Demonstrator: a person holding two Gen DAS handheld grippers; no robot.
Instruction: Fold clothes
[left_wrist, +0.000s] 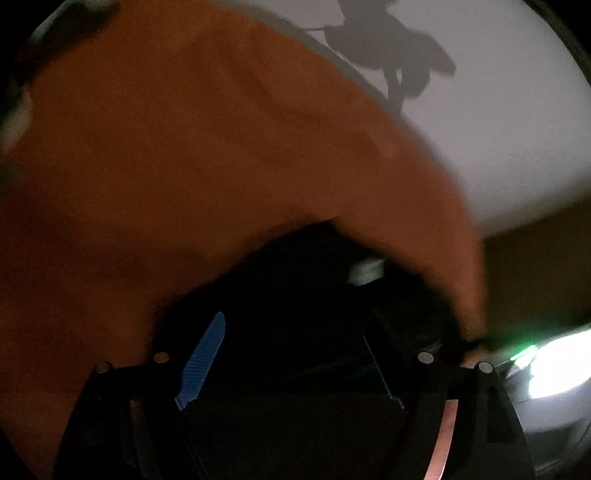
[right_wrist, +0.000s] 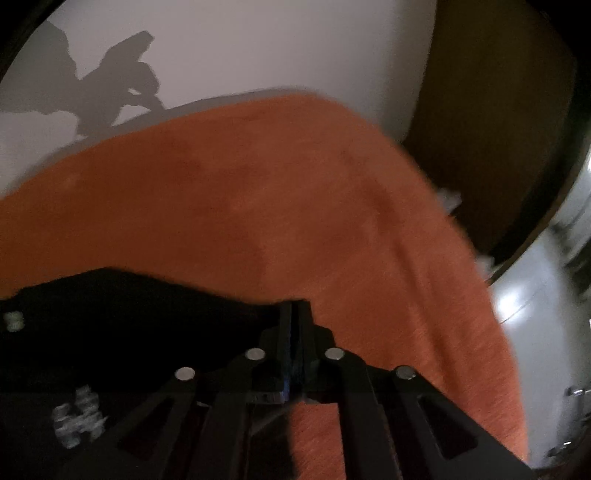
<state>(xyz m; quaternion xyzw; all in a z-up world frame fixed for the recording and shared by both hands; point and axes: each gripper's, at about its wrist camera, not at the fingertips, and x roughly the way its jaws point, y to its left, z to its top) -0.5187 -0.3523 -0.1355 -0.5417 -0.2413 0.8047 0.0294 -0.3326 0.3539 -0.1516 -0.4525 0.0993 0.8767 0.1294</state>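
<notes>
Across both wrist views, we see an orange cloth (right_wrist: 295, 206) held up in front of a pale wall (right_wrist: 258, 44), both frames smeared with blur.

From the right wrist view, our right gripper (right_wrist: 294, 314) has its two black fingers pressed together, clenched on the near edge of the orange cloth, which spreads away above and to the right of the fingertips. A dark garment (right_wrist: 110, 314) with pale printed marks lies at lower left, under the cloth's near edge. This view alone shows a brown door (right_wrist: 498, 129) at far right and a bright, blurred white surface at the right rim.

From the left wrist view, our left gripper (left_wrist: 291, 343) stands released, its blue-padded fingers (left_wrist: 203, 358) spread wide apart with only darkness between them; nothing sits in the gap. The orange cloth (left_wrist: 184, 147) fills the upper left of this frame and arcs down toward the right, above and beyond the fingertips; we cannot tell whether it touches them. Only this view shows a small pale tag-like patch (left_wrist: 365, 273) on the dark mass below the cloth, and a green glint beside a bright glare at the right edge.

Shadows of the grippers fall on the wall in both views.

As for the cloth's direction, its long axis appears to run left to right across the scene, the upper edge bowed; blur keeps us from telling which end is which.
</notes>
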